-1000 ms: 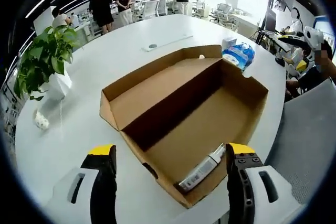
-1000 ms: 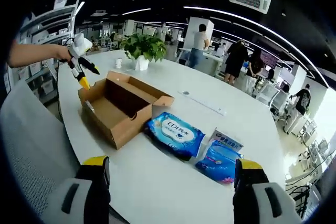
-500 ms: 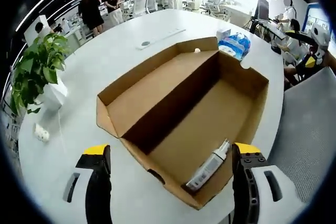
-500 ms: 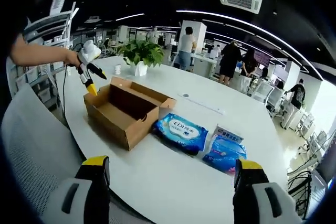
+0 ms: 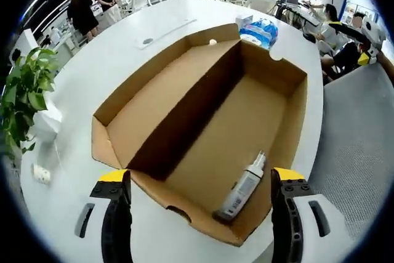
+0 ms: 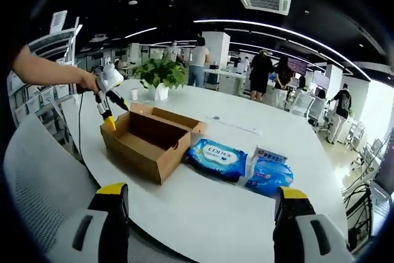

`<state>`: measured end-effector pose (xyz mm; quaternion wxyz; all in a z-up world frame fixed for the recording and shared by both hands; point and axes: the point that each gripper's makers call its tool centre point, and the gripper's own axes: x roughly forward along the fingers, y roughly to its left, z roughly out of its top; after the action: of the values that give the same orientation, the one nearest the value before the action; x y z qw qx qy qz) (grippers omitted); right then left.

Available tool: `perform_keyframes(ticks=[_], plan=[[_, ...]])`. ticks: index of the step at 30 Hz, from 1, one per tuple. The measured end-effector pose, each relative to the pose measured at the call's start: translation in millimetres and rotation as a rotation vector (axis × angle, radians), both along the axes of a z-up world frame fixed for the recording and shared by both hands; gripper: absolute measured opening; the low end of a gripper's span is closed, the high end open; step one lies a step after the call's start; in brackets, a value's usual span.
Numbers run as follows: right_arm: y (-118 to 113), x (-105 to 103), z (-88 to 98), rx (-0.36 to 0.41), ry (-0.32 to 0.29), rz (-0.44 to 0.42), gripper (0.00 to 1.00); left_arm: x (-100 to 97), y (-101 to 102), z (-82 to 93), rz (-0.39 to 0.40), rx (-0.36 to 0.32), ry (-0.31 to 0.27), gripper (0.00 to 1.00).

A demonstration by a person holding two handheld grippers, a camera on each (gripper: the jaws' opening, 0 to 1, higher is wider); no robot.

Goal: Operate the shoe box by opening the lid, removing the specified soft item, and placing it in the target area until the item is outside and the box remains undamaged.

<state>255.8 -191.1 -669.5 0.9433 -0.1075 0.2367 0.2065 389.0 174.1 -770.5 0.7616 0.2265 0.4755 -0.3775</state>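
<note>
The brown cardboard shoe box (image 5: 184,112) lies open on the white table (image 5: 104,60), its lid folded back flat. A white spray bottle (image 5: 244,188) lies on the box floor near the front corner. My left gripper (image 5: 201,217) hovers open just above the box's near rim, nothing between its jaws. In the right gripper view the same box (image 6: 132,155) sits at the table's left end, and a person's hand holds the left gripper (image 6: 106,108) over its far corner. My right gripper (image 6: 200,225) is open and well back from the box.
A blue wipes pack (image 6: 218,158) and a smaller blue pack (image 6: 269,175) lie right of the box; the blue packs (image 5: 258,29) lie beyond its far end. A potted plant (image 6: 161,72) stands behind. A grey chair (image 6: 37,177) is beside the table edge. People stand in the background.
The left gripper's camera has come closer and higher over the box, now looking down into it. The right gripper's view has pulled back a little. Both grippers stay open.
</note>
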Motion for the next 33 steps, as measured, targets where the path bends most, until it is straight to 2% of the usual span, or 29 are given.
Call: perform_keyframes(ticks=[7,12,18,26,33], plan=[[-5.2,4.1,4.8,0.014,-0.030,-0.042,0.99,-0.9,-10.2,-5.2,-0.109,0.056,0.040,0.95],[-6.8,5.5,3.4,-0.024,-0.045,-0.045,0.99,-0.4,-17.5,-8.3,-0.157,0.074,0.056,0.91],[-7.1,5.3,2.1,-0.028,-0.046,-0.042,0.99,-2.6,-24.2,-9.1,-0.201,0.090,0.055,0.88],[-10.1,5.2,0.2,-0.006,-0.036,-0.059,0.98,-6.6,-26.1,-14.3,-0.239,0.108,0.069,0.87],[-10.6,5.4,0.8,0.001,-0.039,-0.065,0.98,-16.8,-23.4,-26.8,-0.337,0.185,0.092,0.86]])
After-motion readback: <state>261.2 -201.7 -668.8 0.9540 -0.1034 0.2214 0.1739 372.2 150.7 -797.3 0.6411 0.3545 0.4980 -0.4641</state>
